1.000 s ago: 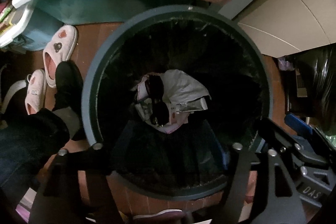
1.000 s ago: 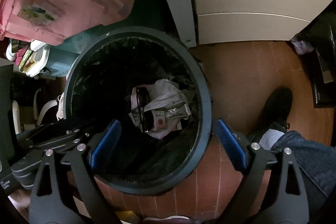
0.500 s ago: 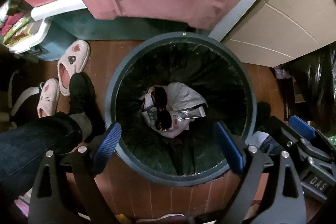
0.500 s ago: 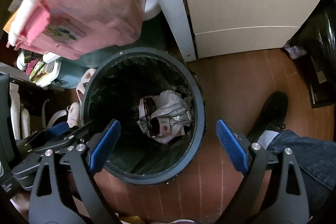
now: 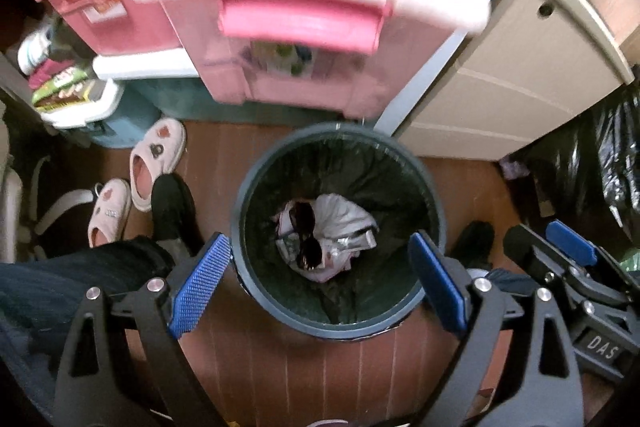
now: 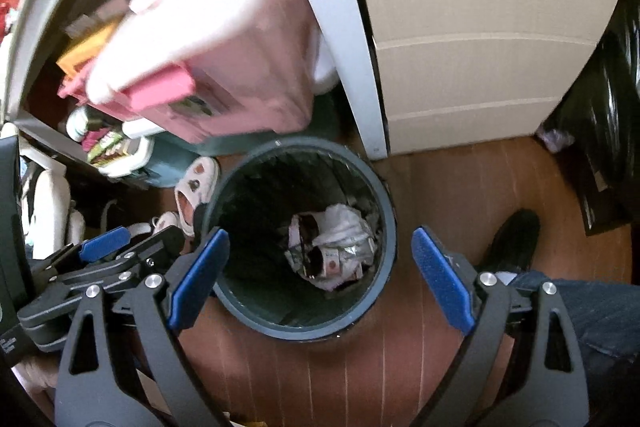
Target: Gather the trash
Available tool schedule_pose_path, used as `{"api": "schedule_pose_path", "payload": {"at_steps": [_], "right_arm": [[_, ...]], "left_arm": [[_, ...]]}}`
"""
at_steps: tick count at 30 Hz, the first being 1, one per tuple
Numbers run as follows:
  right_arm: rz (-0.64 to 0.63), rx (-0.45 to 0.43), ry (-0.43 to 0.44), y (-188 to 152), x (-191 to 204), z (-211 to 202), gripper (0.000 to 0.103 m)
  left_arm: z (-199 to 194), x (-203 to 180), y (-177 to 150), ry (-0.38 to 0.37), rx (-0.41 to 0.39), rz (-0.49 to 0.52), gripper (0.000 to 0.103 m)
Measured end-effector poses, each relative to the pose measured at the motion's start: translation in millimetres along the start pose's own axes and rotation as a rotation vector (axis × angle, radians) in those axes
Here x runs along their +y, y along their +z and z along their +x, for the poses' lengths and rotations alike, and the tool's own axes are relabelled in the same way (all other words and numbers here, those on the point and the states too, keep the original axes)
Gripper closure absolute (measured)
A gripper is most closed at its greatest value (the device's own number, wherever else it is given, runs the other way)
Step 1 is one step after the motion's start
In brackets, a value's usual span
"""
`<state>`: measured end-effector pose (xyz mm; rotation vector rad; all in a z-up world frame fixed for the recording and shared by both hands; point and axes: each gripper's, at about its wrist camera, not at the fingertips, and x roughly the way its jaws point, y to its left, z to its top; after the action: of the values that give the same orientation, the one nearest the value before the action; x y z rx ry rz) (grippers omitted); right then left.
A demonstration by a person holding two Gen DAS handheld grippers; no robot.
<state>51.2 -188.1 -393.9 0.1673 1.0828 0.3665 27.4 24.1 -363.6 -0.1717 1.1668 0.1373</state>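
Observation:
A round dark blue-grey trash bin (image 5: 434, 195) with a black liner stands on the wooden floor; it also shows in the right wrist view (image 6: 390, 211). Crumpled white and pink wrappers and dark sunglasses (image 5: 326, 237) lie at its bottom, also seen in the right wrist view (image 6: 334, 249). My left gripper (image 5: 318, 281) is open and empty, high above the bin's near rim. My right gripper (image 6: 320, 275) is open and empty, also high above the bin. Each gripper shows in the other's view, the right one (image 5: 568, 267) and the left one (image 6: 104, 255).
Pink plastic storage boxes (image 5: 304, 39) hang over the bin's far side. A beige cabinet (image 5: 512, 75) stands at the right, black bags (image 5: 612, 155) beyond it. Pink slippers (image 5: 156, 155) and the person's black shoes (image 5: 172, 203) are on the floor beside the bin.
Both grippers have risen well above the bin, so it looks smaller and the pink boxes have come into view. The trash in the bin has not moved.

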Motion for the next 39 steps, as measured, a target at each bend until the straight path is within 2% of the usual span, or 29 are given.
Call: {"api": "schedule_pose_path", "payload": {"at_steps": [8, 14, 19, 29, 39], "right_arm": [[-0.027, -0.121, 0.032, 18, 16, -57, 0.011], [-0.040, -0.215, 0.058, 35, 21, -107, 0.011], [-0.060, -0.297, 0.074, 49, 26, -152, 0.009], [-0.121, -0.434, 0.094, 60, 41, -236, 0.007], [-0.167, -0.517, 0.096, 66, 53, -282, 0.006]], "left_arm": [[-68, -6, 17, 0.003, -0.130, -0.009, 0.014], [-125, -22, 30, 0.041, -0.240, 0.019, 0.011], [-171, -37, 35, 0.044, -0.326, 0.038, 0.010], [-244, -53, 34, 0.019, -0.458, 0.046, 0.005], [-298, -64, 38, 0.012, -0.560, 0.077, 0.005]]}}
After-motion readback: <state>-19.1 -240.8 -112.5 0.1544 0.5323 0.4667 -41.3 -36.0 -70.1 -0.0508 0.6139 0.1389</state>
